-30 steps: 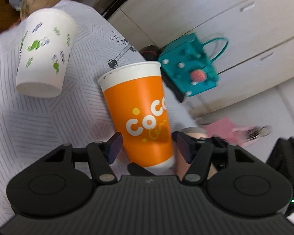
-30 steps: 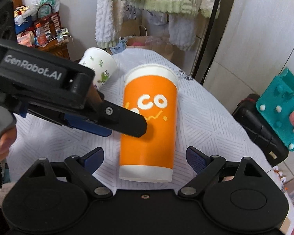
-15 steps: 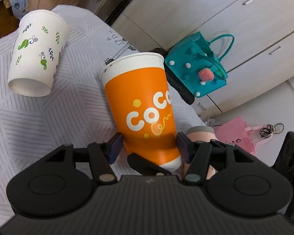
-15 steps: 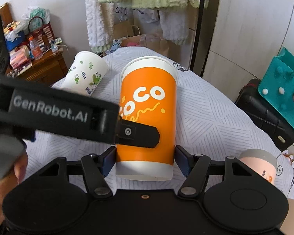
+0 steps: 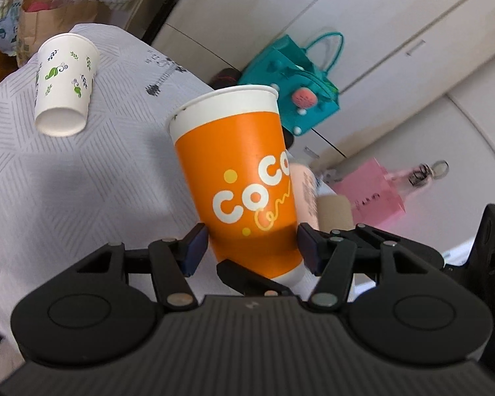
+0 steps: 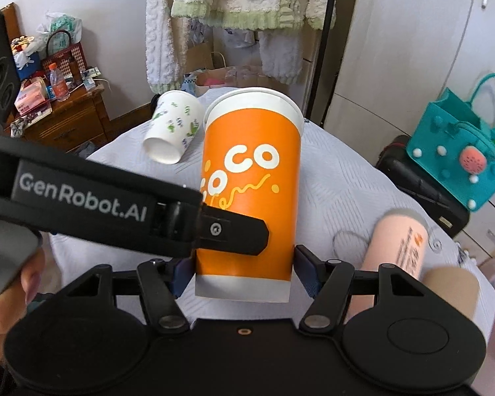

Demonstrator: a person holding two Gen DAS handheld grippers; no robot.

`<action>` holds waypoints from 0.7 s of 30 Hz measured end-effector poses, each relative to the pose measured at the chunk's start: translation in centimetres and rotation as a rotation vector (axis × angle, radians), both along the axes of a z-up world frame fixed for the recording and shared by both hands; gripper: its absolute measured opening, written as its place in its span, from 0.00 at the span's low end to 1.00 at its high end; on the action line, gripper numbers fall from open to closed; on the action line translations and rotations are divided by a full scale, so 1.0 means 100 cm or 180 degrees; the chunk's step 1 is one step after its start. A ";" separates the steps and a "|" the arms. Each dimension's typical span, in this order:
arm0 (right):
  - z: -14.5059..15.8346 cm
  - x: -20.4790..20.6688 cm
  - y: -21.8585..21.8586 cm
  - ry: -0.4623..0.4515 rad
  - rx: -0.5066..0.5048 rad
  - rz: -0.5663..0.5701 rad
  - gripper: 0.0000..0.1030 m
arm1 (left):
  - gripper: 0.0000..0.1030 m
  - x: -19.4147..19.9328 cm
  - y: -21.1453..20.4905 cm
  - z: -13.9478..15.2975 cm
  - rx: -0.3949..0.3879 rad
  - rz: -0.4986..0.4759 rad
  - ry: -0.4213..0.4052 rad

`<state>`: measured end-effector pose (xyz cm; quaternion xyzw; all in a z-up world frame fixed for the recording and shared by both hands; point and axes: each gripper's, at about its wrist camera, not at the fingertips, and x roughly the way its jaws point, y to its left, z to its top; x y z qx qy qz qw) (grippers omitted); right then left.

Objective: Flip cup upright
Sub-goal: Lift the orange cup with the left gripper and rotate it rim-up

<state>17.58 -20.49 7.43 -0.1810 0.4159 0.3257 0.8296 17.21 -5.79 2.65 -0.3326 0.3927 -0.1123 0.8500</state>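
Both tongs on orange cup [image 6: 250, 194], white cup [image 6: 173, 130] behind, pink cup [image 6: 399, 244] beside

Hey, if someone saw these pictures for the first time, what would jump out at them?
The tall orange cup lettered "CoCo" fills the middle of both views, gripped near its base by the right claw, with the left claw around the same spot from the side. Behind it a white leaf-print cup lies tipped on the grey patterned cloth.
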 end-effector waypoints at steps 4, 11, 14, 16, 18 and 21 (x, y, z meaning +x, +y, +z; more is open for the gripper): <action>0.008 -0.029 -0.008 0.0022 -0.0014 -0.0121 0.67 | 0.57 -0.026 -0.006 0.009 0.0023 -0.0154 -0.0016; 0.009 -0.070 -0.015 0.0082 -0.0039 -0.0279 0.67 | 0.57 -0.061 -0.010 0.010 -0.0018 -0.0355 0.0070; 0.006 -0.083 -0.018 0.0096 -0.0044 -0.0324 0.67 | 0.57 -0.071 -0.014 0.006 -0.0018 -0.0417 0.0090; 0.004 -0.085 -0.020 0.0135 -0.0031 -0.0373 0.67 | 0.57 -0.073 -0.015 0.003 -0.0022 -0.0434 0.0122; -0.002 -0.087 -0.022 0.0178 -0.0034 -0.0420 0.67 | 0.56 -0.074 -0.018 -0.001 -0.0009 -0.0471 0.0161; -0.010 -0.085 -0.025 0.0267 -0.0020 -0.0490 0.67 | 0.57 -0.070 -0.019 -0.009 -0.0010 -0.0501 0.0240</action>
